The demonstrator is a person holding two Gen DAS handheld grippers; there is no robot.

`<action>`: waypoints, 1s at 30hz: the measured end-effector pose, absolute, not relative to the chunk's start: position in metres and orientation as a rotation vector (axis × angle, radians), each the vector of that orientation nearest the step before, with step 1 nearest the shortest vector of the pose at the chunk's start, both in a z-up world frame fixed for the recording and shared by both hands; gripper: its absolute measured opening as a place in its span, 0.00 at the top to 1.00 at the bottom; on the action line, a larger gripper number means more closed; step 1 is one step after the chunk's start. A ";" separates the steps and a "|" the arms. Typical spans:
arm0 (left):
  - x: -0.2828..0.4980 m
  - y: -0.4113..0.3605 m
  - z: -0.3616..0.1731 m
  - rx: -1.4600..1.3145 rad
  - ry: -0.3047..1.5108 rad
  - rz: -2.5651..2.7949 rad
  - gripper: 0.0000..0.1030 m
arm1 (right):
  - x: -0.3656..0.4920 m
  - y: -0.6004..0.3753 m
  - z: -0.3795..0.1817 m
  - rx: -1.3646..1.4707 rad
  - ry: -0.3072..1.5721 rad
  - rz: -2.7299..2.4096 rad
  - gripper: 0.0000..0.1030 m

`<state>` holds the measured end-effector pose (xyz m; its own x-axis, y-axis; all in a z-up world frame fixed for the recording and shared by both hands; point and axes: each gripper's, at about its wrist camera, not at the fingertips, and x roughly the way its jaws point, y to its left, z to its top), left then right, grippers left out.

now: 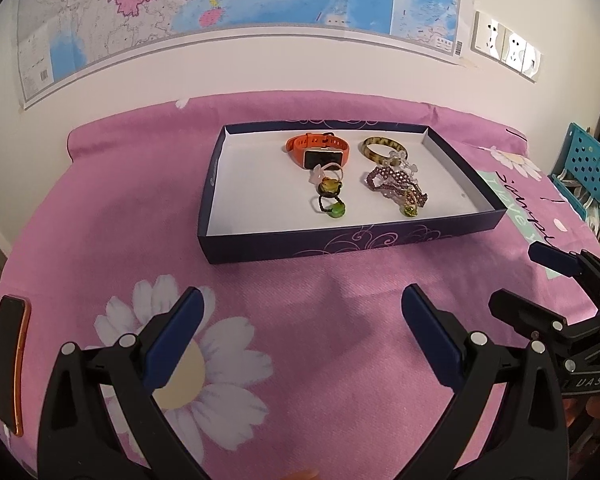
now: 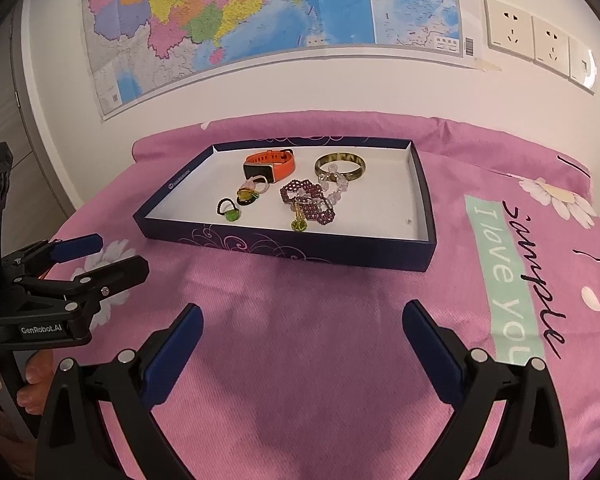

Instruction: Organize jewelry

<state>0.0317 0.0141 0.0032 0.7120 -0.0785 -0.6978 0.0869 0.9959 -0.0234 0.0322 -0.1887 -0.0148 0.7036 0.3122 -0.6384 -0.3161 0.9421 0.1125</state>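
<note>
Jewelry in navy box tray (image 1: 340,244): beaded bracelet (image 1: 394,184) tangles rings, risks dragging; left gripper (image 1: 302,338), right gripper (image 2: 302,338) wide, empty

A white wall (image 2: 300,88) runs behind the bench, and a large coloured map (image 2: 260,12) hangs on it, its lower edge curling a little away from the wall. To the right of the map sits a row of white wall sockets (image 2: 540,44), with a strip of tape just below and to their left. The bench is covered by a pink cloth (image 2: 320,340) printed with white daisies and a pale green band of lettering. At the far right edge stands a teal plastic rack (image 1: 588,164) with round holes. The light is soft and even, casting faint shadows on the cloth.
</note>
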 end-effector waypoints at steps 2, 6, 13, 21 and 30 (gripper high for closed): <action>0.031 0.014 0.003 0.015 0.770 -0.090 0.05 | 0.032 -0.188 -0.016 -0.007 0.712 0.350 0.07; 0.030 0.014 0.002 0.016 0.771 -0.089 0.05 | 0.032 -0.188 -0.017 -0.007 0.717 0.352 0.07; 0.029 0.015 0.001 0.018 0.778 -0.088 0.05 | 0.032 -0.187 -0.018 -0.009 0.719 0.352 0.07; 0.029 0.015 -0.003 0.019 0.787 -0.088 0.05 | 0.033 -0.186 -0.019 -0.007 0.728 0.351 0.07; 0.028 0.016 -0.004 0.016 0.792 -0.090 0.05 | 0.033 -0.185 -0.020 -0.009 0.727 0.352 0.07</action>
